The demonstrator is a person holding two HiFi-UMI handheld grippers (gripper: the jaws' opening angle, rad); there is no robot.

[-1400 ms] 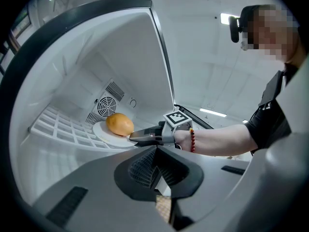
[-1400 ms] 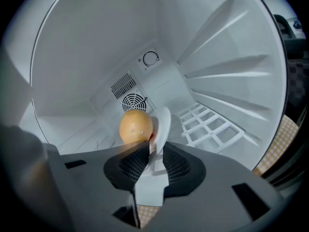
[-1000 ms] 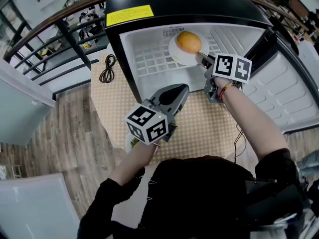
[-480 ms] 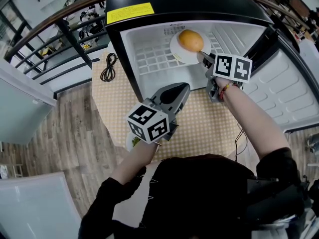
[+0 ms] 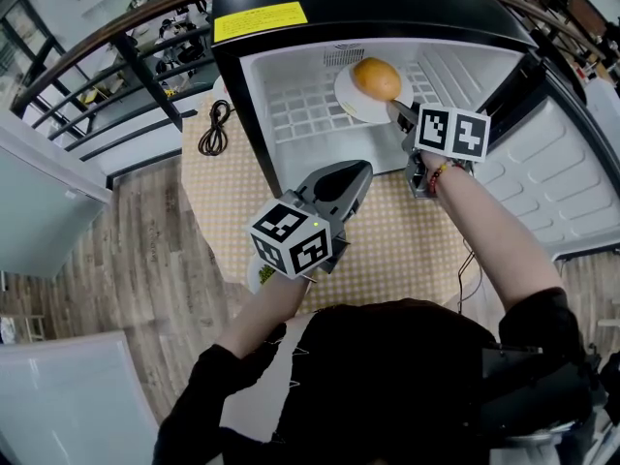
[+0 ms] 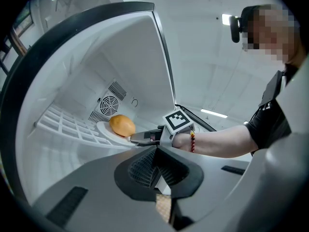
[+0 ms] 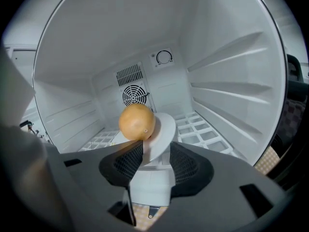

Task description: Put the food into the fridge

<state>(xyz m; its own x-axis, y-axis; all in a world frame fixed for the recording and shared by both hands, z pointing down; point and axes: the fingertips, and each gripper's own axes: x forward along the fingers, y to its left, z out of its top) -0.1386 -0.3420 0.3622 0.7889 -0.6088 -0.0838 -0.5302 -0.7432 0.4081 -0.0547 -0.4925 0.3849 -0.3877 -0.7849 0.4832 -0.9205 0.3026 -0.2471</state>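
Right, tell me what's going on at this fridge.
A person is loading the open fridge. The right hand-held gripper reaches inside, where a white plate carrying a round orange food item sits on the shelf. Its jaws have just been opening and now stand apart, with the plate's rim between them. The left hand-held gripper, shut and empty, waits outside in front of the fridge.

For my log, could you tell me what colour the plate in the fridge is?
White plate; best in right gripper view.

Sleeves (image 5: 208, 395) are black, the bracelet (image 5: 438, 172) red-beaded, the left gripper (image 5: 362, 169) and right gripper (image 5: 395, 110) grey.
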